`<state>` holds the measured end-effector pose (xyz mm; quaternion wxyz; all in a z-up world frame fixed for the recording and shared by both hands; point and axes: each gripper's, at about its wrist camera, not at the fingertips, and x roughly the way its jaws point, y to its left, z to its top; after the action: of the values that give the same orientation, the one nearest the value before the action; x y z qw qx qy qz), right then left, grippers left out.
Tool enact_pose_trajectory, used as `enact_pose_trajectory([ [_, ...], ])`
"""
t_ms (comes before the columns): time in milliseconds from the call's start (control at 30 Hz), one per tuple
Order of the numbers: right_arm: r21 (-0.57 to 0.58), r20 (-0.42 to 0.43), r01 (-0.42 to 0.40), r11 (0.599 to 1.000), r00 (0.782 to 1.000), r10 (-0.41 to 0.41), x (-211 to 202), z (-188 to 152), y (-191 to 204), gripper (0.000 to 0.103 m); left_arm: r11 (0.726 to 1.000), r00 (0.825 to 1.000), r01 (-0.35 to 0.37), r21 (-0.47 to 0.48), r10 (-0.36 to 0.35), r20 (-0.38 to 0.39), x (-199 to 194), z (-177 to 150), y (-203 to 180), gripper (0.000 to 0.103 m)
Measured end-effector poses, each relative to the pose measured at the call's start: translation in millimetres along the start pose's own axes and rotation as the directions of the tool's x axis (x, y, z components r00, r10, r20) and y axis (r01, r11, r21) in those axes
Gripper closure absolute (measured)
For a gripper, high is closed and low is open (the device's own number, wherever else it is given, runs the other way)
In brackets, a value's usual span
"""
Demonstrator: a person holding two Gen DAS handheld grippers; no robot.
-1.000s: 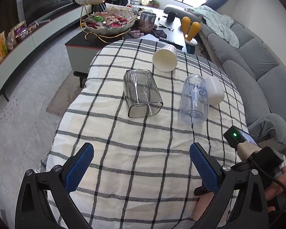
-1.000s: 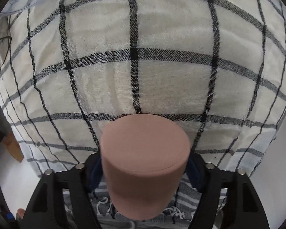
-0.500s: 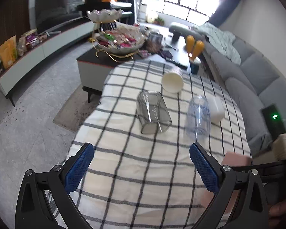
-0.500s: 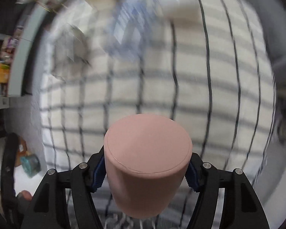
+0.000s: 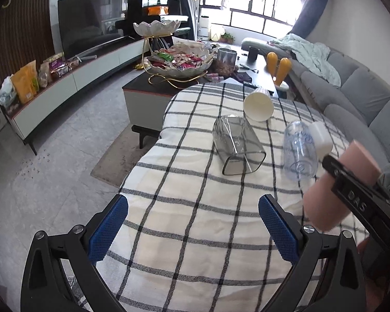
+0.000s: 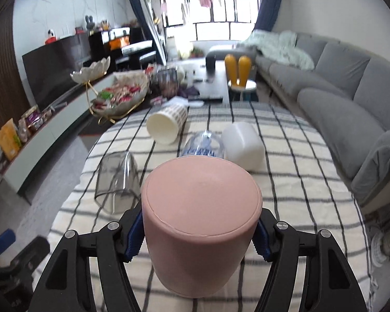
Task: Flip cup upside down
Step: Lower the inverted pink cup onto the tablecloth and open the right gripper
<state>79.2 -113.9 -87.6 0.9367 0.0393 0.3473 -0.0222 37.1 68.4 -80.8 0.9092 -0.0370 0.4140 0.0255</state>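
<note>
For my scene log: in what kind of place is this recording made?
Most likely a home living room: a grey sofa, a television on a low cabinet, and a coffee table with a snack bowl.

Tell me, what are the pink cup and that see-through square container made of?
The pink cup looks like matte plastic or silicone: opaque, even colour, no glare. The square container looks like smoky clear plastic, possibly glass: the checked cloth shows through its glossy walls.
</note>
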Motion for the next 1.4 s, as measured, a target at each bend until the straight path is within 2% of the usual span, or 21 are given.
enact_pose_trajectory([
  [167,0.002,-0.023,0.066,0.998,0.998,-0.066,17.9,-10.7,3.7,0.035,1.0,1.0,-0.016,0.015,0.016,-0.024,9.5,-6.6,0.8,0.001],
  [267,0.012,-0.068,0.093,0.996,0.993,-0.092,28.7,-17.3,3.0,0.035,1.0,0.999,-0.024,0.007,0.024,-0.041,14.5,-7.8,4.3,0.001],
  [500,-0.048,-0.085,0.096,0.994,0.991,-0.1,25.6,-35.1,14.4,0.035,1.0,0.998,-0.022,-0.004,0.022,-0.058,16.6,-9.1,7.6,0.001],
  [667,-0.038,-0.104,0.091,0.995,0.99,-0.094,25.4,-34.1,12.9,0.035,1.0,0.998,-0.018,-0.008,0.018,-0.057,14.8,-7.1,7.9,0.001],
  [767,-0.035,-0.109,0.082,0.996,0.99,-0.086,21.6,-32.6,12.5,0.029,1.0,0.999,-0.015,-0.009,0.015,-0.05,10.5,-5.2,7.3,0.001],
  [900,-0.025,-0.082,0.079,0.997,0.993,-0.081,4.9,-27.4,9.9,0.02,1.0,0.999,-0.002,-0.01,0.002,-0.035,-0.2,-0.5,5.7,0.001],
  [1067,-0.005,-0.051,0.069,0.998,0.996,-0.069,-21.0,-18.9,0.1,0.018,1.0,1.0,0.019,-0.005,-0.019,-0.012,-12.6,5.1,0.9,0.001],
  [1200,0.009,-0.018,0.078,0.997,0.997,-0.078,-49.6,-12.7,-14.3,0.016,0.999,0.999,0.025,0.027,-0.026,0.043,-24.5,8.9,-8.7,0.001],
  [1400,0.023,0.019,0.09,0.996,0.996,-0.09,-83.7,-10.7,-34.1,0.014,0.994,0.993,0.081,0.067,-0.086,0.081,-34.9,10.7,-27.3,0.0],
])
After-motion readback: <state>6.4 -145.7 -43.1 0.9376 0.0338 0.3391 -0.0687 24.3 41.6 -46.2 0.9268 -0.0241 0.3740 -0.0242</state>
